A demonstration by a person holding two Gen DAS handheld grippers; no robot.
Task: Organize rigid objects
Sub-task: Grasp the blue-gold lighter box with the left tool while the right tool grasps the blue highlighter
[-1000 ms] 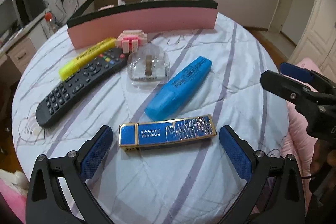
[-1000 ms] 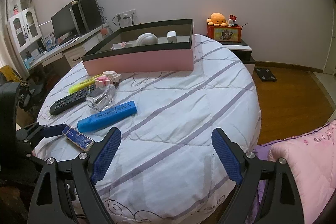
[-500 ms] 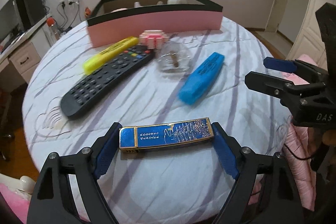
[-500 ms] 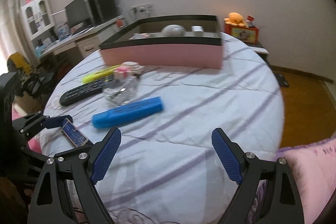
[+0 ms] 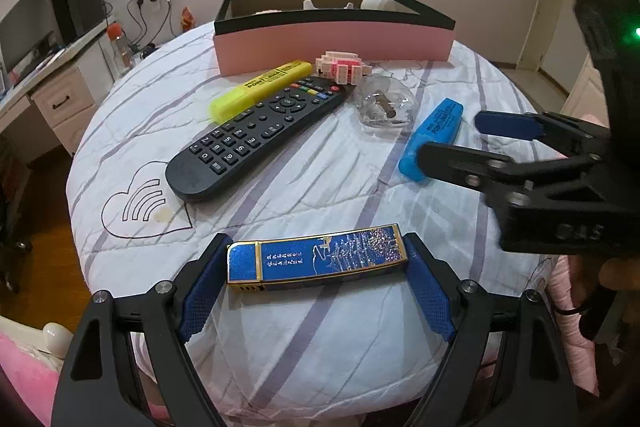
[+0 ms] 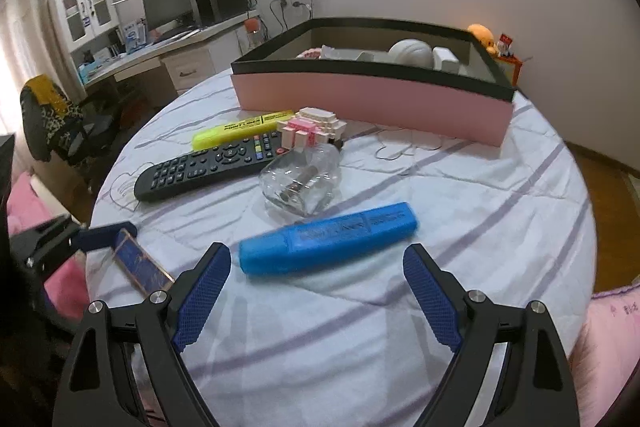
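Two blue pads of the left gripper [image 5: 316,281] pinch the blue-and-gold lighter [image 5: 316,259] by its ends, its long axis crosswise between them, well short of the pink box [image 5: 332,41]. The jaws have just closed on it. Nearer the box, the right gripper [image 6: 316,293] stands spread beside the blue highlighter [image 6: 328,237], which lies crosswise.

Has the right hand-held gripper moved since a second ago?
Yes. The right hand-held gripper has closed in on the blue highlighter, nearer the pink box.
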